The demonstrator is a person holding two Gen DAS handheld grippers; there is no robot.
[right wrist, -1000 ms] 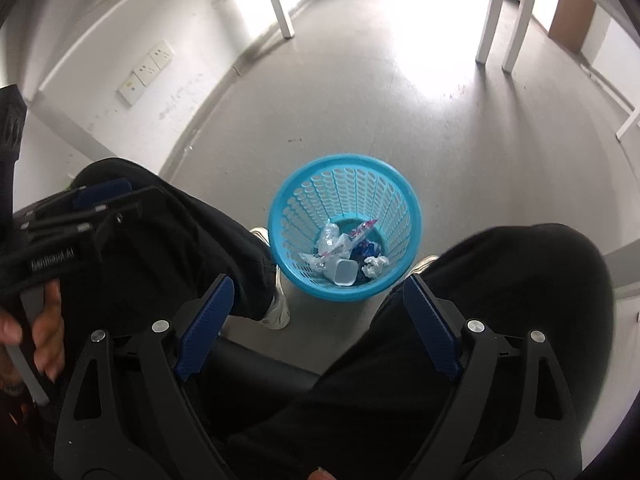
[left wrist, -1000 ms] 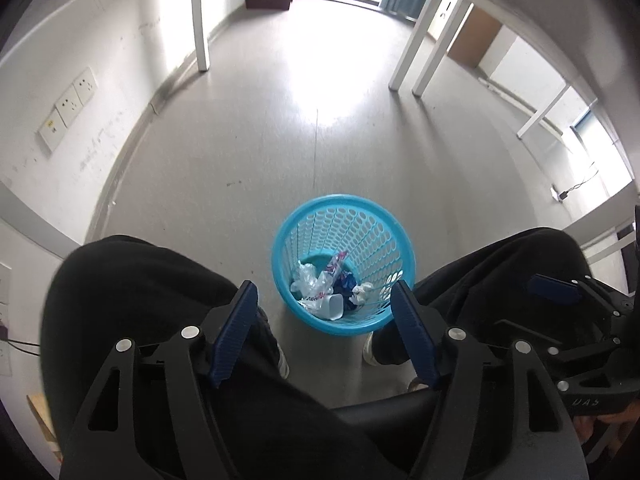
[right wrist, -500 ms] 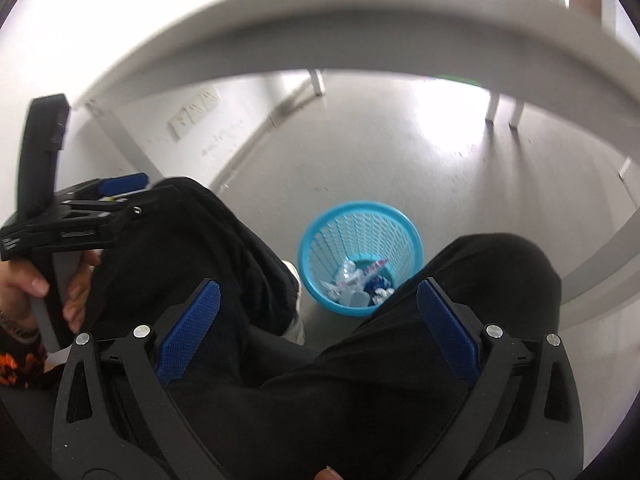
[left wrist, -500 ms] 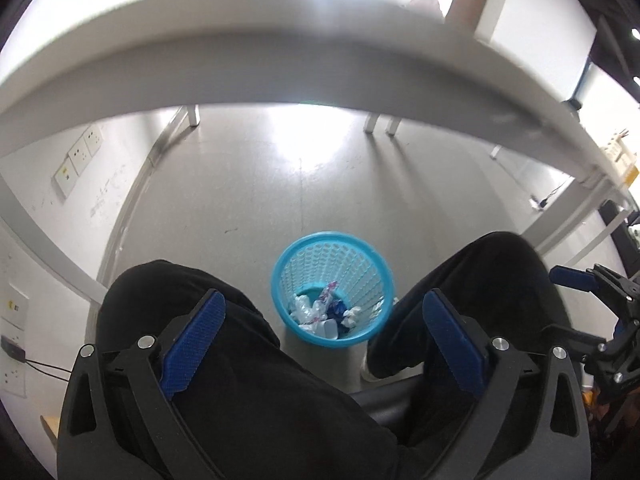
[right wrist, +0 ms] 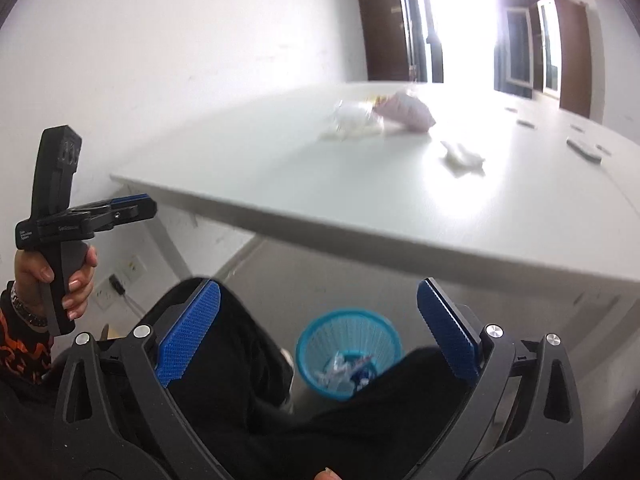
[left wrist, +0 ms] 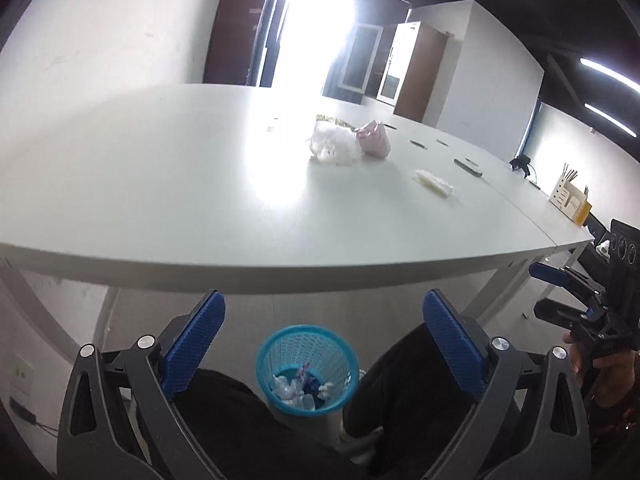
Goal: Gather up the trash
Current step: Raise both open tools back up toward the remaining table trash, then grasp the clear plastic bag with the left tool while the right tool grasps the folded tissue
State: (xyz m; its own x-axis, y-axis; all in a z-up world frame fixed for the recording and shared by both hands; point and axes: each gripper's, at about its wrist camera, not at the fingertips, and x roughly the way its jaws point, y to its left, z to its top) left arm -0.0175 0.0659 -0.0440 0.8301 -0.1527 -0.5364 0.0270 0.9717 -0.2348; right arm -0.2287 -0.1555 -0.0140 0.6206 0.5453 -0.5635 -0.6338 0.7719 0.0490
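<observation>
Both tongs hover just short of the white table's (left wrist: 168, 184) near edge, w/ nothing between their blue pads. The left gripper (left wrist: 322, 344) stands w/ jaws spread wide; the right gripper (right wrist: 318, 328) likewise gapes, empty. On the table top, well back from its near edge, lie the remaining scraps: a crumpled clear plastic bag (left wrist: 334, 145) touching a pink wrapper (left wrist: 375, 141) on its right, and a white crumpled tissue (left wrist: 434, 184) apart from them, nearer the table's right side. Under the table, on the floor between the seated person's black-trousered knees, stands the blue mesh bin (left wrist: 307, 362), already holding wrappers and bits of plastic at its bottom. A dark flat device (left wrist: 469, 166) lies farther right on the table.
</observation>
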